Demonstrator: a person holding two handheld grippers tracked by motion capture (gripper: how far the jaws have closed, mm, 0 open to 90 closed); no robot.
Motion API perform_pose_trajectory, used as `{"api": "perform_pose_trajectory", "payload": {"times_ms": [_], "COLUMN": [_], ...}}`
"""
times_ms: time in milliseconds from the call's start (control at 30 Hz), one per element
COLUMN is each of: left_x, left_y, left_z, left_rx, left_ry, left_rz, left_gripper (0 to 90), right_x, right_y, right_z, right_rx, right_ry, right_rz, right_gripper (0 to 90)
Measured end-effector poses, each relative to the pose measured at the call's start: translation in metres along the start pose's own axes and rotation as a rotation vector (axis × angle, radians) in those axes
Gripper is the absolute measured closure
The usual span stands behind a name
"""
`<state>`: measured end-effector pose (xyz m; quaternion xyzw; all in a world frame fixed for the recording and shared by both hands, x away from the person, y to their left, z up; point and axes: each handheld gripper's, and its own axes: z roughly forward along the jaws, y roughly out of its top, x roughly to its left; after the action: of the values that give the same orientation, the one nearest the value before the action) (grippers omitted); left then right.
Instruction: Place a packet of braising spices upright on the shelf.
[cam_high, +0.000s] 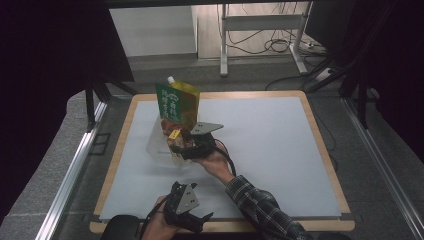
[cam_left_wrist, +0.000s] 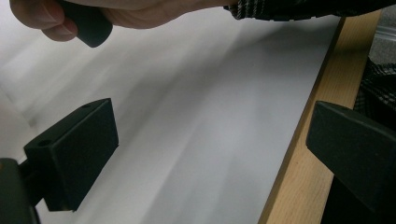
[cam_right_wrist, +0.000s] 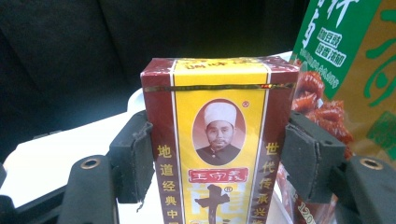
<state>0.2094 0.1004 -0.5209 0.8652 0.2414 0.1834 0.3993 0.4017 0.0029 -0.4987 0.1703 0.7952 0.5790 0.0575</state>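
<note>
A maroon and yellow box (cam_right_wrist: 217, 154) with Chinese lettering stands upright between the pads (cam_right_wrist: 133, 156) of my right gripper (cam_right_wrist: 217, 161), which is shut on its two sides. In the high view the box (cam_high: 174, 135) and right gripper (cam_high: 184, 142) hover at a clear plastic container (cam_high: 156, 147) on the white mat. A green and yellow spouted pouch (cam_high: 177, 102) stands in that container, right beside the box (cam_right_wrist: 355, 60). My left gripper (cam_high: 192, 217) rests near the table's front edge, open with nothing between its jaws (cam_left_wrist: 210, 154).
A white mat (cam_high: 270, 145) covers a wooden-edged table (cam_high: 320, 145). Metal rails (cam_high: 75, 165) run along both sides. The sleeve of the right arm (cam_high: 260, 205) crosses the front of the mat. Cables and a white frame (cam_high: 262, 30) lie on the floor beyond the table.
</note>
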Motion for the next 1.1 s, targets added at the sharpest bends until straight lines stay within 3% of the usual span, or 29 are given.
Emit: {"api": "perform_pose_trajectory", "payload": {"times_ms": [267, 467, 567, 767, 1100], "left_x": [0.002, 0.002, 0.002, 0.002, 0.003], "left_y": [0.0, 0.0, 0.0, 0.0, -0.001], "left_z": [-0.001, -0.001, -0.001, -0.001, -0.002], "left_rx": [-0.003, -0.005, -0.005, -0.009, -0.015], "left_ry": [0.003, 0.004, 0.005, 0.006, 0.009], "left_rz": [-0.003, -0.004, -0.003, -0.005, -0.024], "left_gripper": [2.2, 2.1, 2.2, 2.1, 2.0], "right_x": [0.0, 0.007, 0.009, 0.009, 0.011], "right_y": [0.004, 0.009, 0.015, 0.023, 0.032], "right_z": [0.001, 0.001, -0.003, -0.011, -0.032], "right_rx": [0.035, 0.094, 0.111, 0.16, 0.176], "right_ry": [-0.01, -0.039, -0.047, -0.048, -0.045], "right_rz": [0.001, -0.072, -0.086, -0.088, -0.089], "right_gripper": [31.2, 20.2, 15.1, 11.9, 9.9]}}
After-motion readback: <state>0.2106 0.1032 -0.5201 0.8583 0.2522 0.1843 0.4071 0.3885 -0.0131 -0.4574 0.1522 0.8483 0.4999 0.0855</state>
